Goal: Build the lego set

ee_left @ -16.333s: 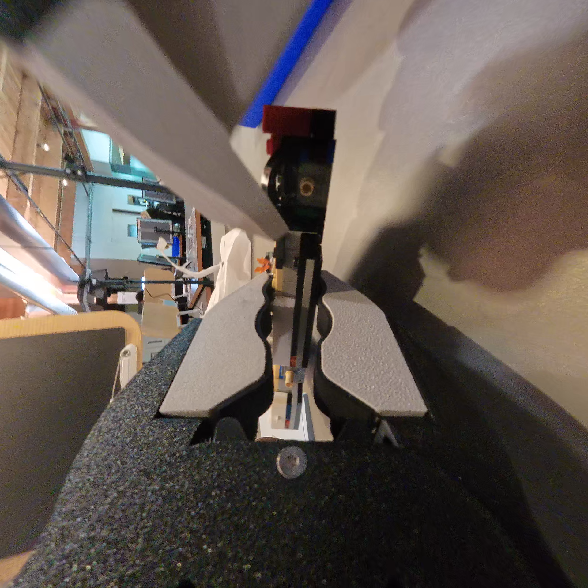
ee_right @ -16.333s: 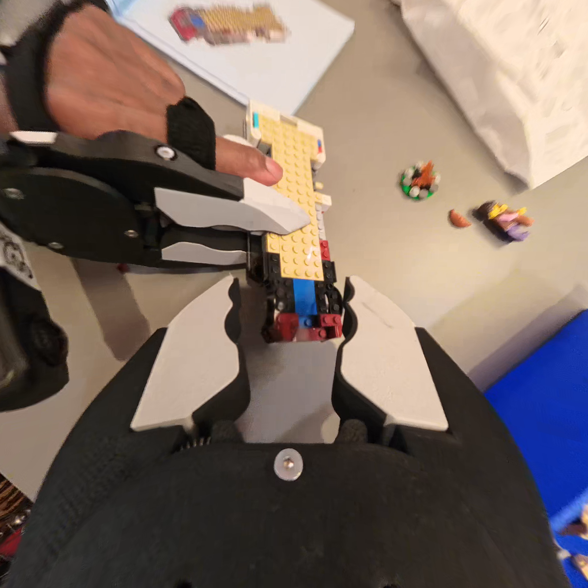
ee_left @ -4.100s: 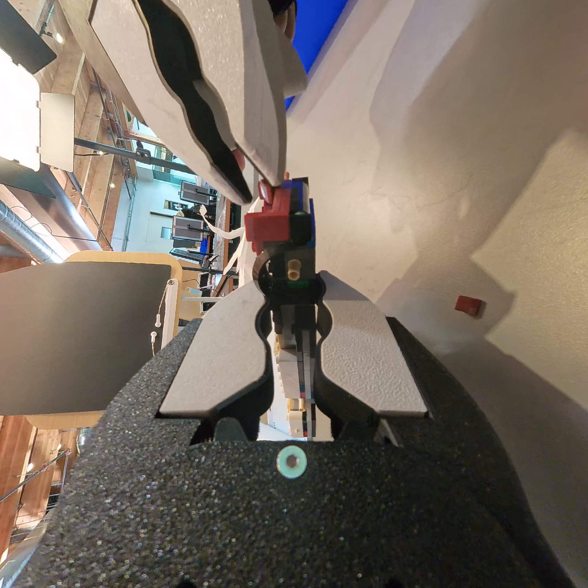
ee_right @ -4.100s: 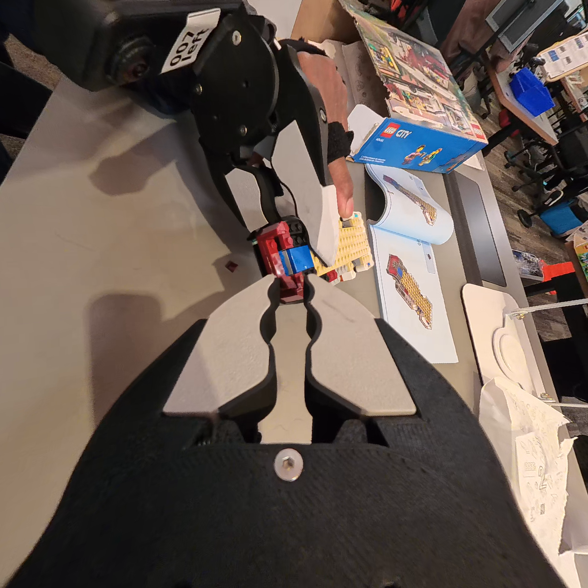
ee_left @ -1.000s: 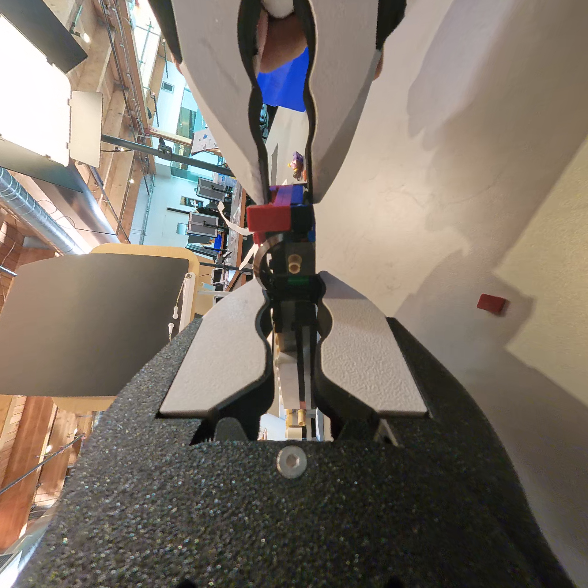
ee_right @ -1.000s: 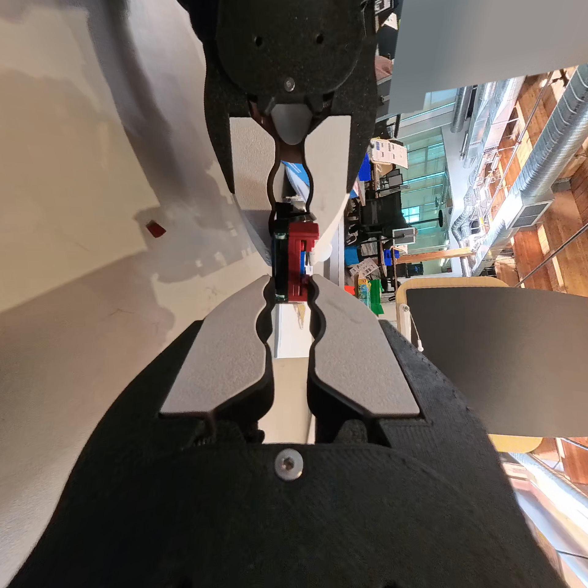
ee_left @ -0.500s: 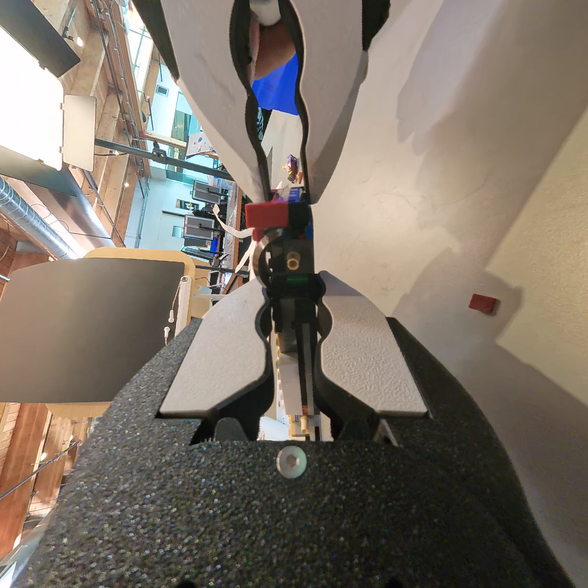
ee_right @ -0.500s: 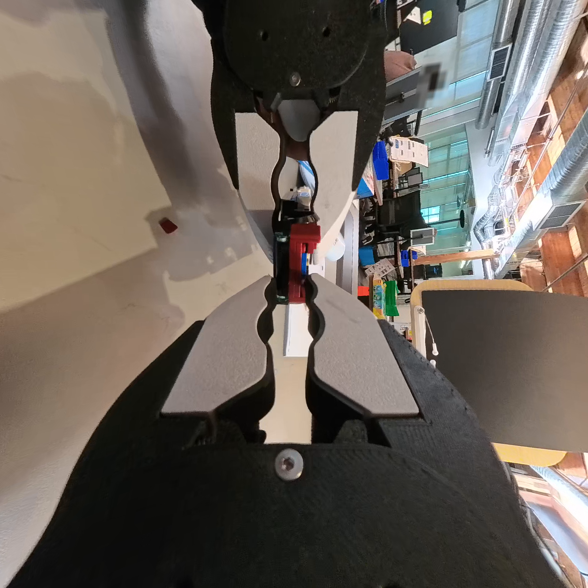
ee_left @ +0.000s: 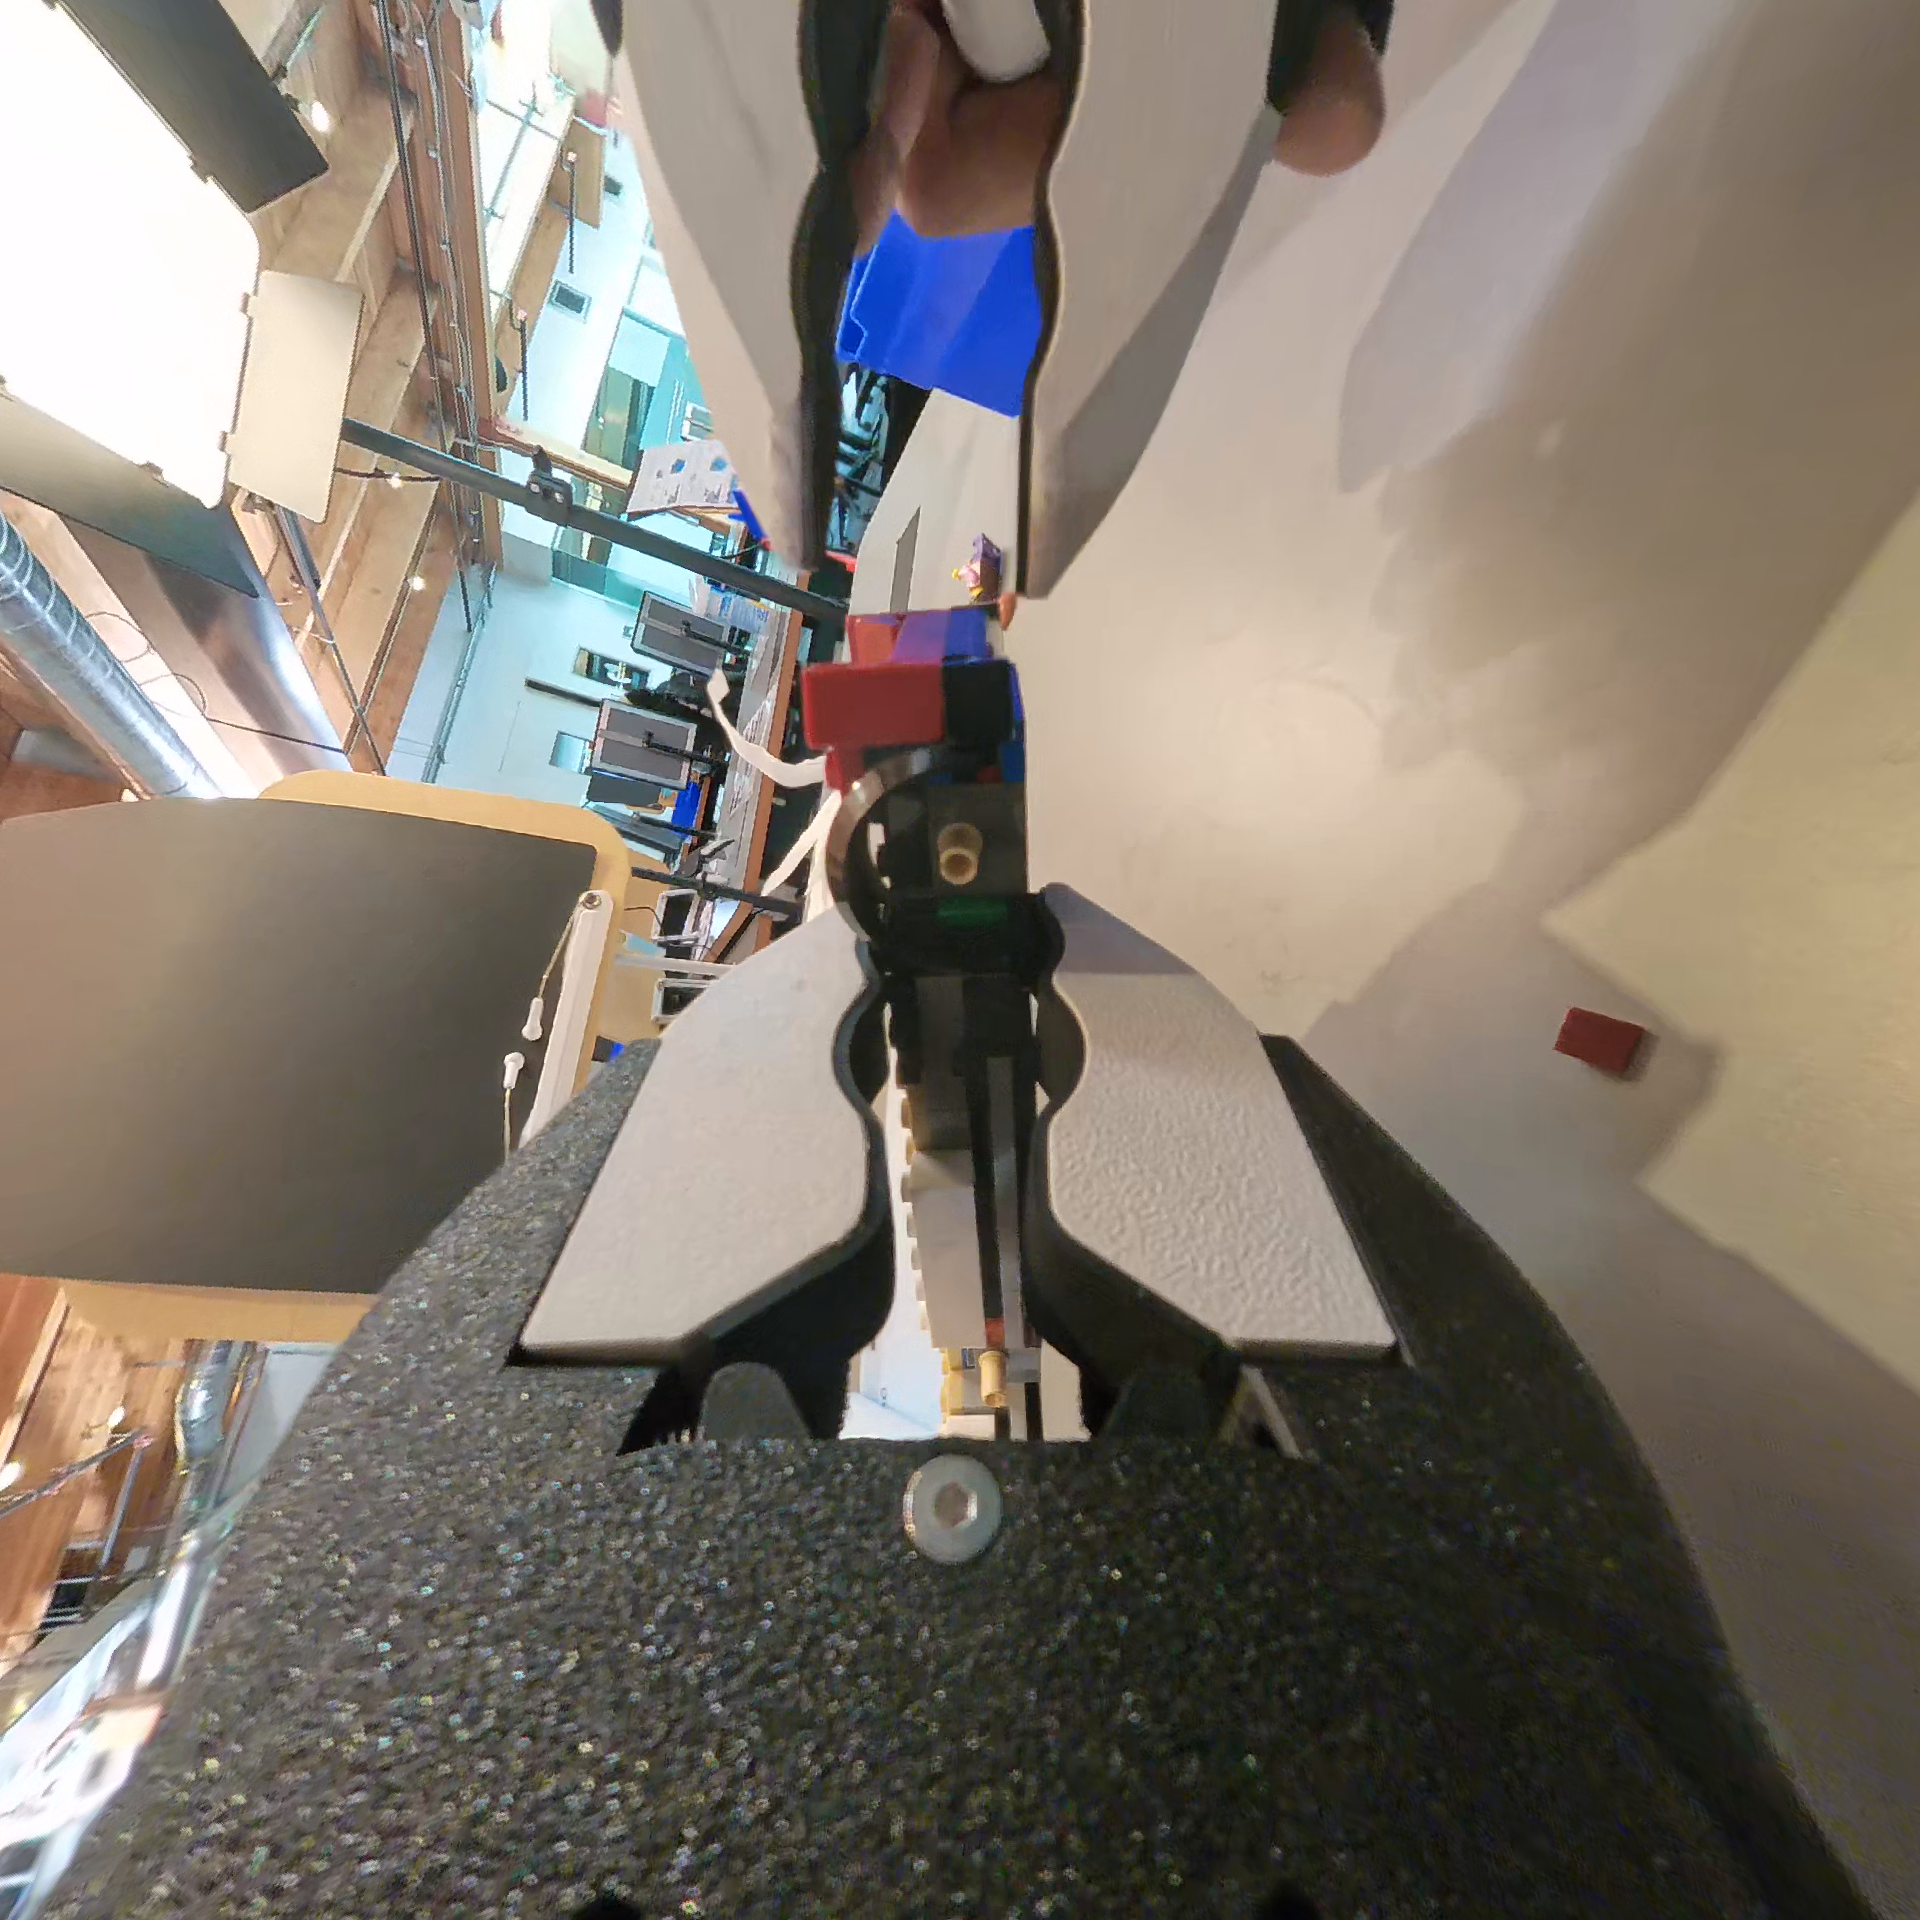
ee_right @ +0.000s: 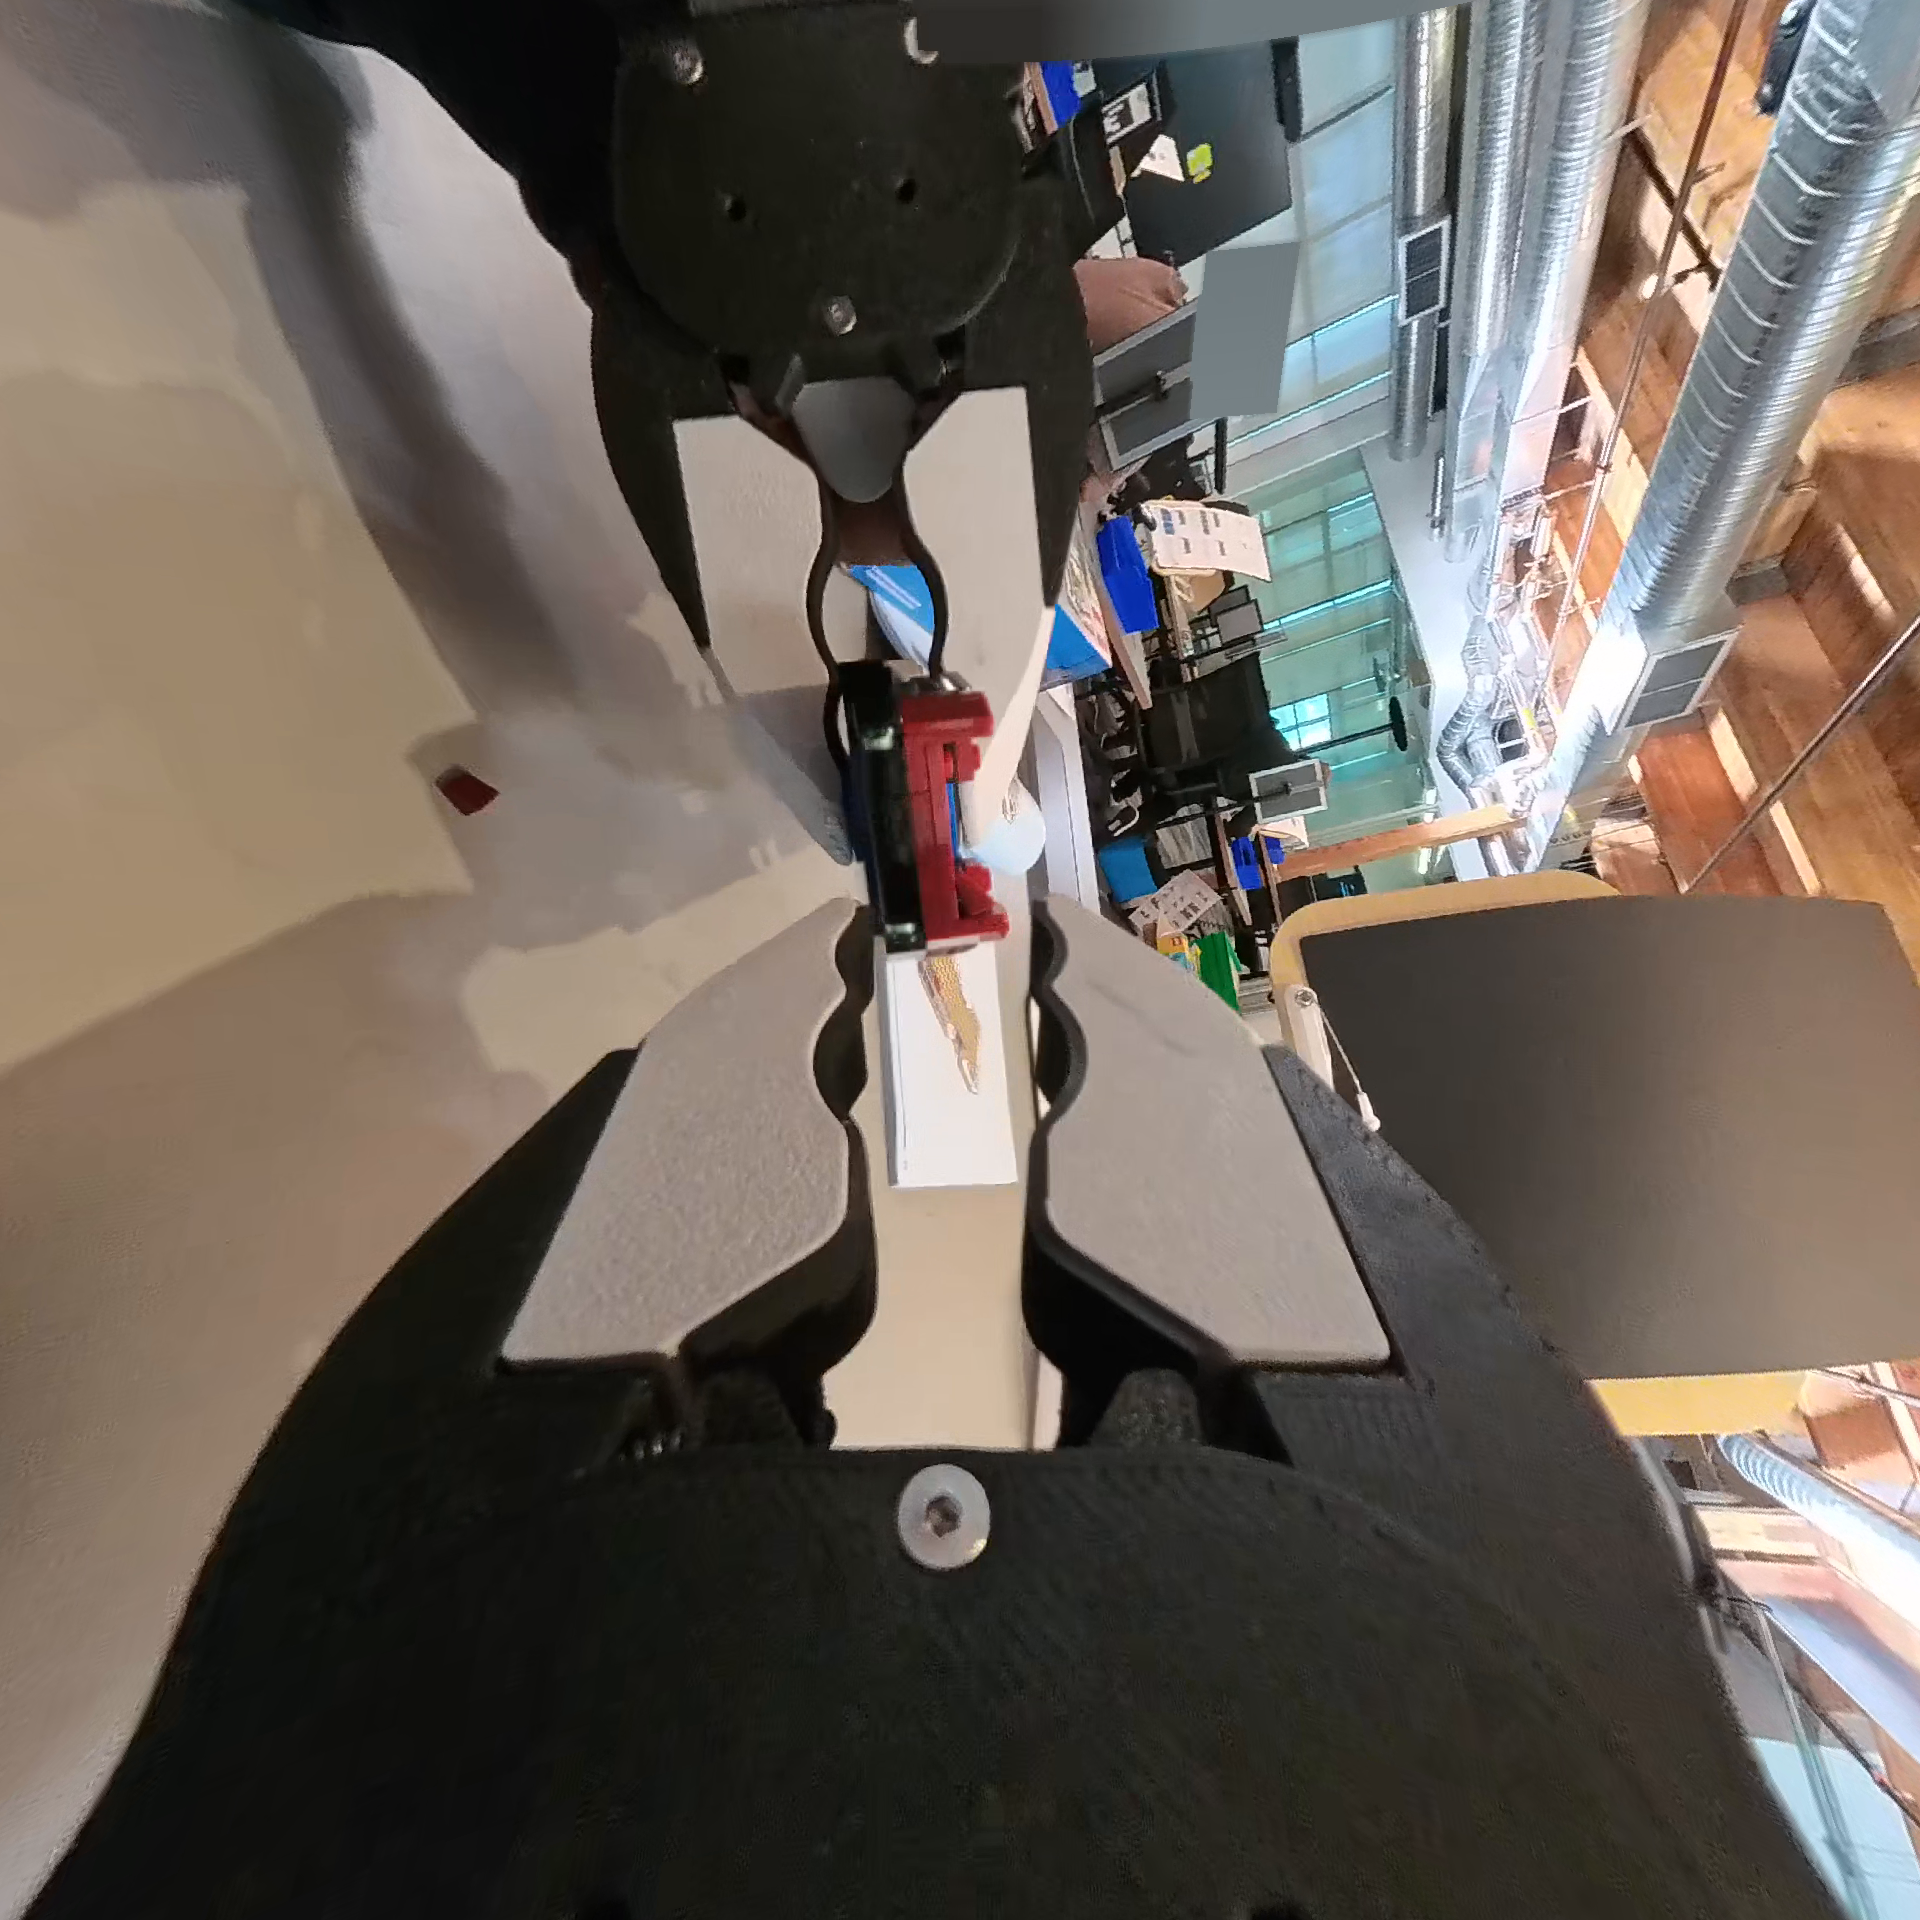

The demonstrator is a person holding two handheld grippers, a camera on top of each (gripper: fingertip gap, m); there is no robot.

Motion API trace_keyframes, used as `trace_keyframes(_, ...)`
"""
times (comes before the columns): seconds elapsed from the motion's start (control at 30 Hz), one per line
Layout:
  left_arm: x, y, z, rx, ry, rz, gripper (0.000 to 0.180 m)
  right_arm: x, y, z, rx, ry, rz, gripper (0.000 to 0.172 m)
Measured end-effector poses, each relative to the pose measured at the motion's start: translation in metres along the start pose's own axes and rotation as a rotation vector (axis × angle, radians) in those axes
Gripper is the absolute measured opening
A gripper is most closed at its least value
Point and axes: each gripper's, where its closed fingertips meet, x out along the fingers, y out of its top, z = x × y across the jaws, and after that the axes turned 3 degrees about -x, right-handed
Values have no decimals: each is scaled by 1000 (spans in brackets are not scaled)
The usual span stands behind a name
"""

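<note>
Daylight shows on both sides of the brick model's red end where the right gripper [ee_right: 945, 914] had been pinching it a moment ago. Its jaws now stand apart, and in the left wrist view its two grey fingers end just short of the red and blue bricks with open space between them. In its own view the right-hand fingertip is plainly clear of the red bricks. The left-hand one sits very close to the model's black edge, and contact there cannot be ruled out, but nothing is being squeezed.

The brick model [ee_left: 914, 707] has not shifted. The left gripper [ee_left: 951, 914] stays clamped on it, with both grey pads pressed on the black sides of the long black, tan and white body, which runs back between the fingers toward the camera. The red and blue end pokes out past the fingertips toward the right gripper, so the model is held in the air above the grey table [ee_left: 1351, 623] by the left gripper alone, the two tools facing each other nose to nose.

Around them:
- A loose dark red piece [ee_left: 1600, 1039] lies on the table, well to the right of the left gripper.
- A small purple figure [ee_left: 982, 577] sits far off beyond the model.
- An open booklet [ee_right: 951, 1091] lies flat on the table beneath the right gripper's fingers.
- A black-backed chair [ee_left: 260, 1039] stands at the left — off the table.
</note>
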Motion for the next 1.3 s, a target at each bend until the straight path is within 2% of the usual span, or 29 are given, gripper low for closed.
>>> trace_keyframes(0.33, 0, 2, 2, -21, -12, 22, 24, 2, 5, -4, -33, -12, 28, 39)
trace_keyframes(0.5, 0, 2, 2, 7, -9, 11, 24, 6, 4, -7, -116, -45, 0, 36)
trace_keyframes(0.77, -4, 4, -3, 28, 22, 9, 24, 8, 7, -4, -215, -111, -14, 22)
trace_keyframes(1.3, -9, 13, -9, 113, 84, 6, 24, 6, 9, 0, -280, -143, -36, 23)
